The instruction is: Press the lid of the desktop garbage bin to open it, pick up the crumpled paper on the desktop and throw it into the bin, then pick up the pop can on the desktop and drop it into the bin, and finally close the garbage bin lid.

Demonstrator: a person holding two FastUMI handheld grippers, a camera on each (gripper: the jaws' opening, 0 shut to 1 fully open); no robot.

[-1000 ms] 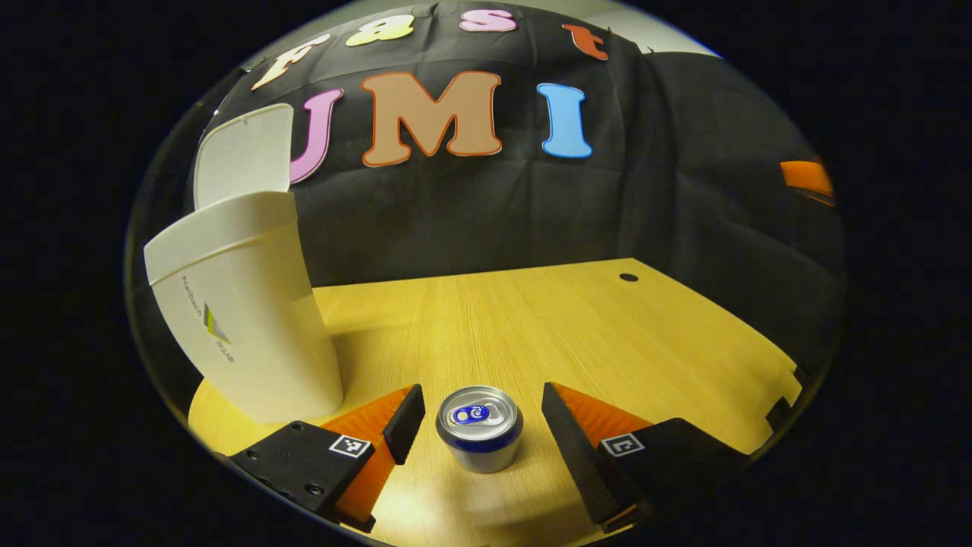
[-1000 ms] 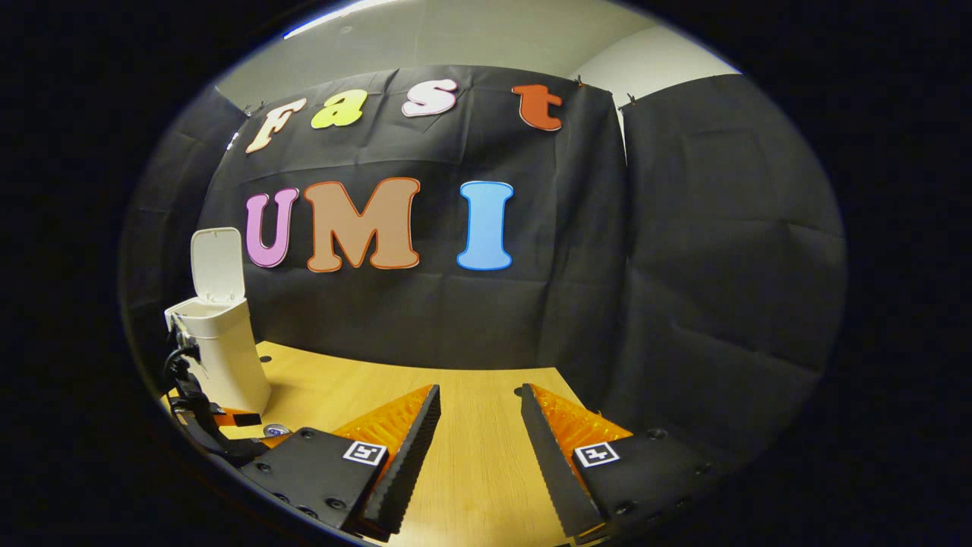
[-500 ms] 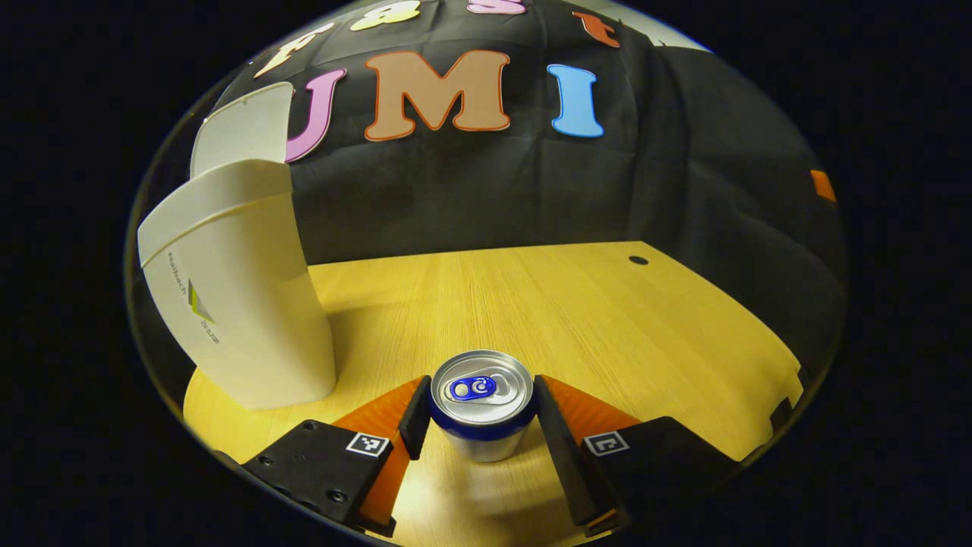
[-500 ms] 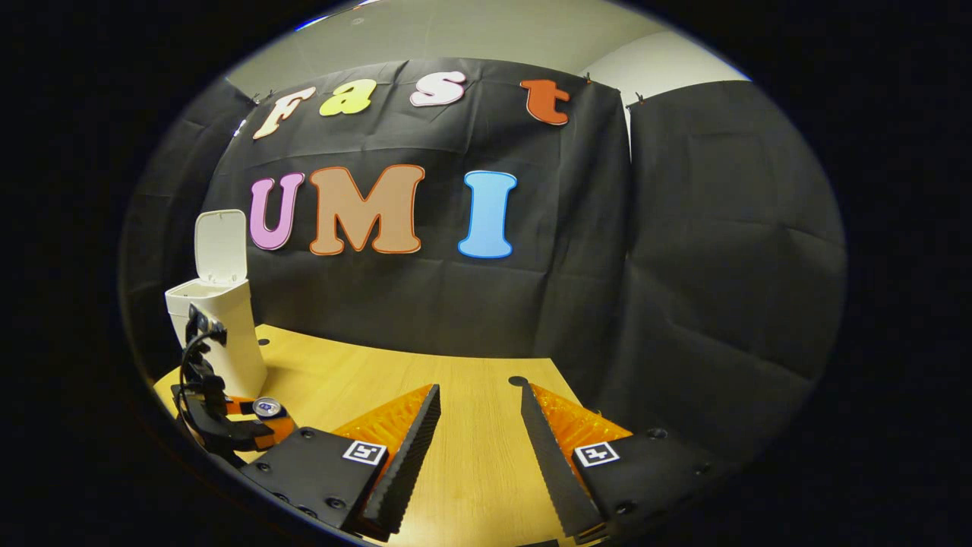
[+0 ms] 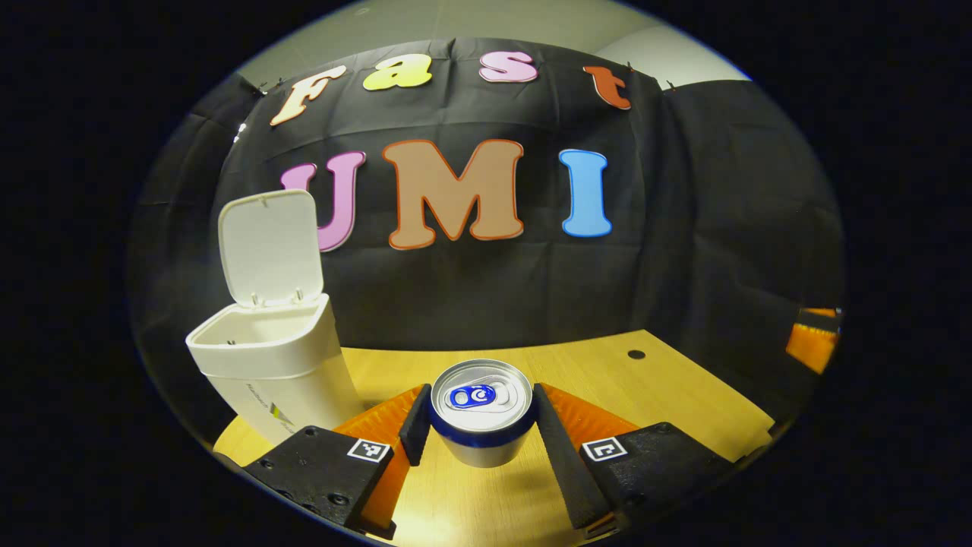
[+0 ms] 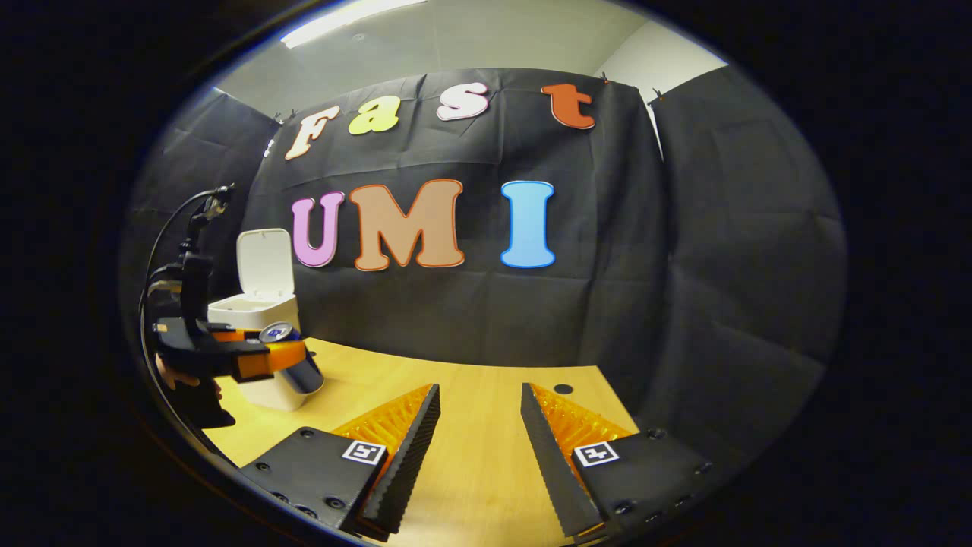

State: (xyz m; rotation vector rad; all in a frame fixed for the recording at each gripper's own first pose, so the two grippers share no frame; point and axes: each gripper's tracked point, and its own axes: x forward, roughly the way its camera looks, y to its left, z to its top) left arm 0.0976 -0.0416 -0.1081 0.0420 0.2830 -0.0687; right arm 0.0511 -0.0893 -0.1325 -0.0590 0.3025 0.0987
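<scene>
The left gripper (image 5: 478, 425) has its two fingers pressed against opposite sides of the pop can (image 5: 481, 410), a smooth metal cylinder with a brushed silver top, a blue pull tab and a blue band under its rim. In the right gripper view the can (image 6: 292, 355) hangs clear of the table (image 6: 471, 425), tilted in the left gripper (image 6: 262, 358), just in front of the bin (image 6: 258, 334). A hand (image 6: 178, 372) holds that gripper from behind, and a thin cable curves up above it.

The bin (image 5: 273, 365) is a smooth white plastic box with rounded corners, tapering toward its base, and it stands on the table to the left of the can. Its flat lid (image 5: 267, 247) is swung up on its rear hinge and stands nearly upright, leaving the mouth of the bin open. What lies inside the bin cannot be made out.

The table (image 5: 668, 395) is pale wood with a fine straight grain and a small round hole right of the bin.

The right gripper (image 6: 477, 441) is well to the right of the bin, its ridged, wedge-shaped fingers spread apart with nothing between them.
</scene>
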